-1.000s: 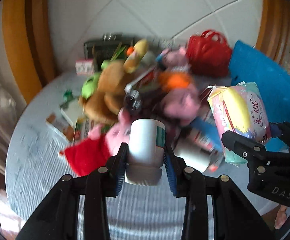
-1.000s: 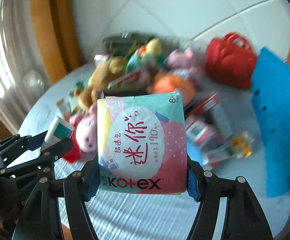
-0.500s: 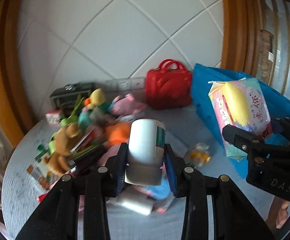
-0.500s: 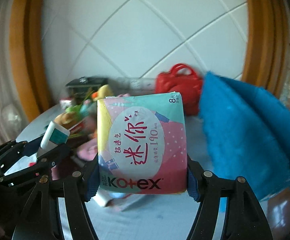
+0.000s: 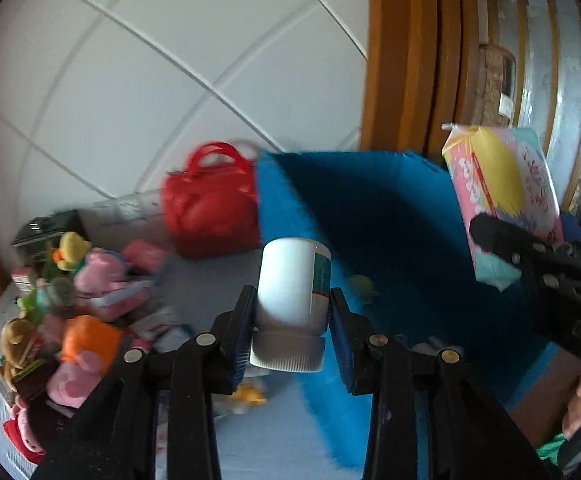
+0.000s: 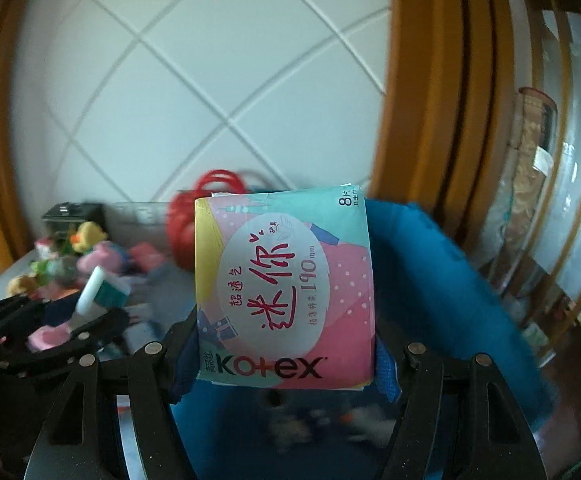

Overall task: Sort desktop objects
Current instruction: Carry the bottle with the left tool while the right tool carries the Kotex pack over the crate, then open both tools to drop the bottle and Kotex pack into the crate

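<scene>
- Left gripper (image 5: 290, 314) is clamped on a white bottle (image 5: 293, 280), cap toward the camera, long axis running along the fingers.
- Right gripper (image 6: 284, 354) is clamped on a pad pack (image 6: 284, 286), held upright by its lower edges, flat face to the camera.
- Key relation: the blue bin (image 5: 390, 216) lies ahead and below both loads; the bottle sits over its near-left wall, the pack over its opening. Right looks nearer to a drop.
- Toy pile (image 5: 70, 292) and red bag (image 5: 210, 208) stay left on the table (image 5: 194, 288), apart from the bin.
- Hidden: the pack blocks most of the bin floor; items inside are blurred and can't be identified.
</scene>
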